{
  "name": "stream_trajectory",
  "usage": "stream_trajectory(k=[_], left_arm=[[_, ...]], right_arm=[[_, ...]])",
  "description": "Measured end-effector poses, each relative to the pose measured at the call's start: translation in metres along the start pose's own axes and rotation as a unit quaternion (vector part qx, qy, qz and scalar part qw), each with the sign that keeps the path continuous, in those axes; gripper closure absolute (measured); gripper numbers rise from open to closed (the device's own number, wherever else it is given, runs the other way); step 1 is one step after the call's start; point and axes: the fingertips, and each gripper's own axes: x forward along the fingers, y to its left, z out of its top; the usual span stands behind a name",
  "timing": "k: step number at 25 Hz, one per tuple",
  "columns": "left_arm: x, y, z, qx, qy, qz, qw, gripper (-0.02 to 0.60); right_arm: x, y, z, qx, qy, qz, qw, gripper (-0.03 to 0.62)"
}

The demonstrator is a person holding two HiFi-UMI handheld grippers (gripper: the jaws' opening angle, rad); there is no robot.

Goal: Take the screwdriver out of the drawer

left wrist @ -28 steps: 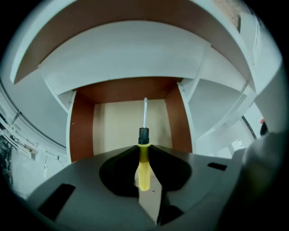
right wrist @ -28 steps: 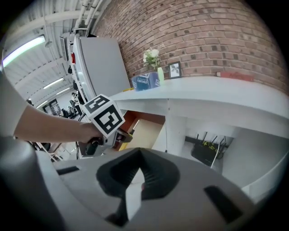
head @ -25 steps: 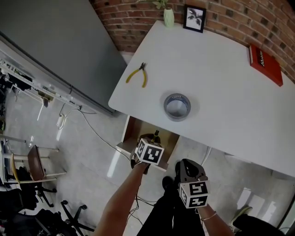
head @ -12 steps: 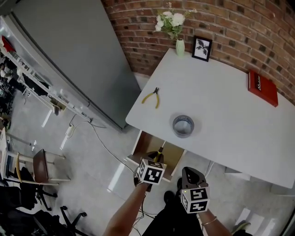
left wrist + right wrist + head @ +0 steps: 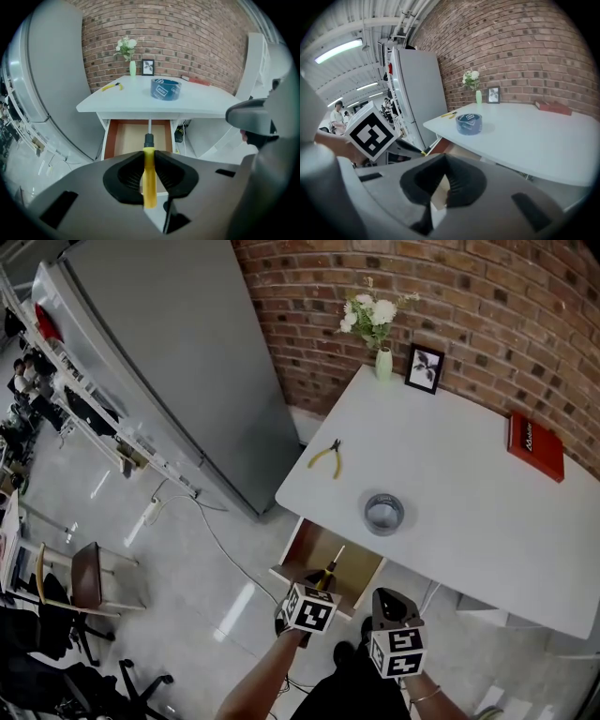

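Observation:
The screwdriver (image 5: 149, 174), with a yellow handle, black collar and thin metal shaft, sits between the pads of my left gripper (image 5: 149, 158), which is shut on the handle. Its shaft points toward the open wooden drawer (image 5: 126, 139) under the white table. In the head view the left gripper (image 5: 317, 592) hovers at the drawer's front edge with the screwdriver (image 5: 329, 571) slanting up over the drawer (image 5: 313, 542). My right gripper (image 5: 386, 598) hangs just to the right, in front of the table; in the right gripper view its jaws (image 5: 443, 158) meet at the tips with nothing between them.
On the white table (image 5: 469, 484) lie a roll of tape (image 5: 383, 513), yellow pliers (image 5: 327, 457) and a red book (image 5: 535, 445); a flower vase (image 5: 382, 362) and framed picture (image 5: 426, 368) stand by the brick wall. A tall grey cabinet (image 5: 178, 362) stands left.
Both grippers have risen in front of the drawer, the left one carrying the screwdriver up with it. The head view has lifted, showing more of the wall and the flowers.

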Motion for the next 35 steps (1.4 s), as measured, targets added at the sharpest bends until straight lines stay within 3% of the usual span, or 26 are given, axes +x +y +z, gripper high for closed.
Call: stream_trajectory(k=[7,20,35], left_arm=[[-0.034,0.006,-0.002,-0.014,-0.024,0.009,0.9996,0.515],[-0.109,0.023,0.018,-0.056,-0.111,0.039,0.9915,0.515],[-0.162,0.036,0.014,-0.097,-0.154,0.055,0.9817,0.515]], right_arm=[[-0.004,0.014,0.017,-0.01,-0.01,0.005,1.0,0.592],[-0.014,0.036,0.049,-0.028,-0.031,0.024,0.999,0.592],[-0.037,0.048,0.081,-0.073,-0.066,0.028,0.995,0.592]])
